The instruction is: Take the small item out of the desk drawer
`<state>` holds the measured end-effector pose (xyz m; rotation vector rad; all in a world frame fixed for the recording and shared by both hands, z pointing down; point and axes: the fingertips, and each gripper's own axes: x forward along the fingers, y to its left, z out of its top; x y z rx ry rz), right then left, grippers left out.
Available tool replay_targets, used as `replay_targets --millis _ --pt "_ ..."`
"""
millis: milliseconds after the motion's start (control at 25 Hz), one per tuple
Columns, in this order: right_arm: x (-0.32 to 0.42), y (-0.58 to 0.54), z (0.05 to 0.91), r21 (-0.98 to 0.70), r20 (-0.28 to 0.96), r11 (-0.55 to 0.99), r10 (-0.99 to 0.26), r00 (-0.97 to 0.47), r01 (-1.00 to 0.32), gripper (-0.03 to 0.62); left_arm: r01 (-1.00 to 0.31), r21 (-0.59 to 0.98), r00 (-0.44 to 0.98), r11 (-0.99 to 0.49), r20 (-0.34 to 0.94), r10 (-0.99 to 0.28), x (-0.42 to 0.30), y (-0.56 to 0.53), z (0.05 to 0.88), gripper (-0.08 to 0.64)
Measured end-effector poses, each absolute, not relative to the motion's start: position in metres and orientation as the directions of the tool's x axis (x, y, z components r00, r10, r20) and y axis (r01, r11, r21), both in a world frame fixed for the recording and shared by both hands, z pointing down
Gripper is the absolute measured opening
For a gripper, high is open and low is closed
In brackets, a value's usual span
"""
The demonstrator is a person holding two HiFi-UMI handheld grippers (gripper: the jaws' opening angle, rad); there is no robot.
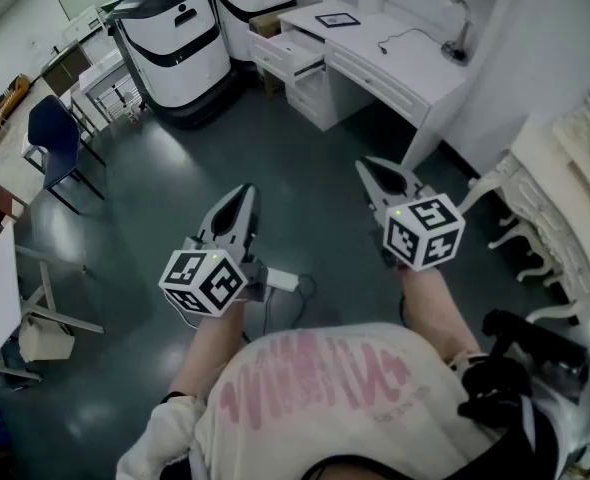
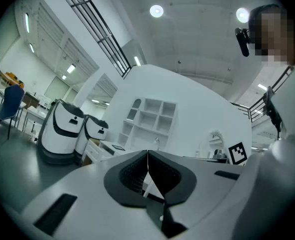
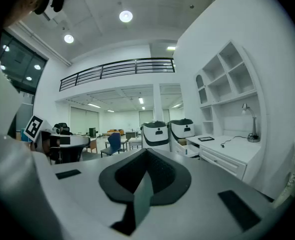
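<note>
The left gripper has its jaws pressed together on nothing; its own view shows the dark pads meeting in one line. The right gripper is the same, closed and empty. Both are held out over bare floor in the middle of the head view, pointing toward the upper part of the frame.

The desk stands well apart from them, at upper centre-right. A drawer is pulled out at its left end, next to two white-and-black machines. The item cannot be made out; the drawer's inside is too small and far off to read, so it is presumably in there.

Judged from here, the whole approach is yet to come. The main risk is arriving with the jaws closed, which would shove the item deeper or out of reach. A small thing low in a drawer may also be hidden by the front panel, so a blind reach could knock the panel or the drawer above it. The nearer machine leaves little room for the left arm.
</note>
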<state>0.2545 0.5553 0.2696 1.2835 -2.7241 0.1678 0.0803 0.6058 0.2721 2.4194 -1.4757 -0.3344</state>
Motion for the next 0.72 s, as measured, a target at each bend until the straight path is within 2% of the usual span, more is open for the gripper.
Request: replay_targets --millis 720 --pt "0.213 0.507 0.285 -0.094 0.151 0.633 -0.754 -0.640 -0.768 0.017 -0.811 0.377 0.461 -0.447 -0.059 -0.885 0.041 0.558 0.285 0.031"
